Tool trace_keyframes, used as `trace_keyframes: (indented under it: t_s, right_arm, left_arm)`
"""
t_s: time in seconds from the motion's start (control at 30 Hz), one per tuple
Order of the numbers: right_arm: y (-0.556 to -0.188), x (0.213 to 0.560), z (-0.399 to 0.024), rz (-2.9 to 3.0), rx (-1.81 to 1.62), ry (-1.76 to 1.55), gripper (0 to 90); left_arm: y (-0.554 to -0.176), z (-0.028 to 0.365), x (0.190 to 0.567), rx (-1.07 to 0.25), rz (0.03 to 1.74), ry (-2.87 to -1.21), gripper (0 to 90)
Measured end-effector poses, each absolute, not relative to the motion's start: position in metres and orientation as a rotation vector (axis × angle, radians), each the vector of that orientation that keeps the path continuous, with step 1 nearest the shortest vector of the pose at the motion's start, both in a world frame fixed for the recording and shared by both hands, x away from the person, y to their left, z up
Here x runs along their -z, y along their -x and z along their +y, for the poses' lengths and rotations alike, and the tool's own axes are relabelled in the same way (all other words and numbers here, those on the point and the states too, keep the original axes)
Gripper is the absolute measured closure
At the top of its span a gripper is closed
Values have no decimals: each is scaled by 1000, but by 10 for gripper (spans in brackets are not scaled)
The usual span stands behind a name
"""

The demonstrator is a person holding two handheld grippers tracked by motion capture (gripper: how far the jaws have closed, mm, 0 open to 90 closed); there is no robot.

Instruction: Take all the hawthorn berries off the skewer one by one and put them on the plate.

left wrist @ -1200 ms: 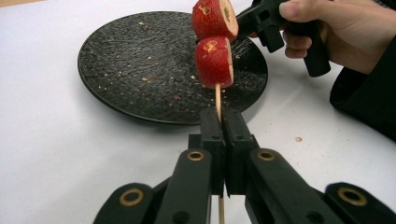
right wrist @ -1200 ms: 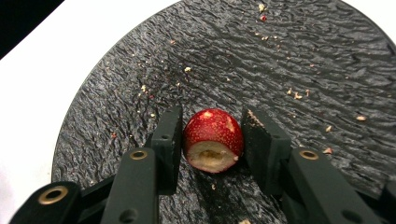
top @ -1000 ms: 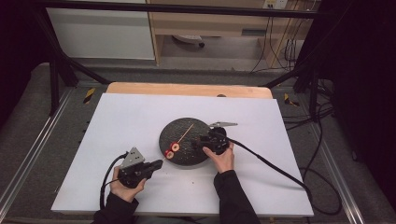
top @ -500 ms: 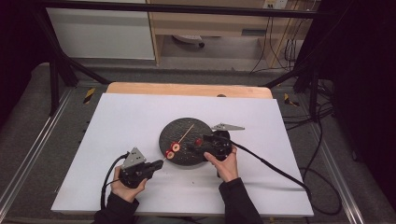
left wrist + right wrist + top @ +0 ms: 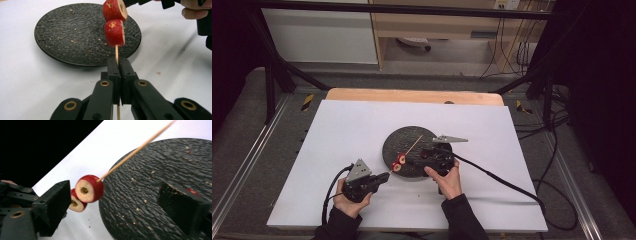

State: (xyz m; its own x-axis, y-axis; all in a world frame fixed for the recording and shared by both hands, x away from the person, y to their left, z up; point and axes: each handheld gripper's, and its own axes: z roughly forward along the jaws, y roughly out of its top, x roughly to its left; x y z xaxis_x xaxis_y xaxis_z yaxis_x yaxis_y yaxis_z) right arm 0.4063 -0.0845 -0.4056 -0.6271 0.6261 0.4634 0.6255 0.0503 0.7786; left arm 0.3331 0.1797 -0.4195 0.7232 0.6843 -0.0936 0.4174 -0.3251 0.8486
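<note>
While left tool (image 5: 117, 67) clamps thin wooden skewer (image 5: 116, 53) with two red fruit slices (image 5: 114, 33), right tool (image 5: 117, 202) has just been closing, nothing between its jaws, over round black stone plate (image 5: 399, 142).

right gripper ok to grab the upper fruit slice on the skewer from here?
Probably yes: the right gripper has its jaws open, nothing lies between them and the upper fruit slice, and the left gripper pinches the skewer steady.

White sheet (image 5: 342, 135) covers my table, wooden edge (image 5: 412, 95) showing at the far side. Grey floor (image 5: 242, 125) around it, black frame bars (image 5: 277, 75) at both far corners. Past that: white cabinet (image 5: 322, 35), wooden shelf unit (image 5: 447, 25), loose cables (image 5: 557, 150) on my right.
</note>
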Motion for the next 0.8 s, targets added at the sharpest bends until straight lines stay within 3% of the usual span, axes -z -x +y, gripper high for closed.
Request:
trace_keyframes:
  t_s: [0.2, 0.8]
  right_arm:
    - [-406, 408, -79, 2278, -1725, -1345, 281]
    - [-404, 415, -73, 2316, -1779, -1369, 517]
  left_arm:
    - [-332, 177, 420, -351, 839, -1965, 884]
    - [-330, 170, 422, -348, 824, -1978, 884]
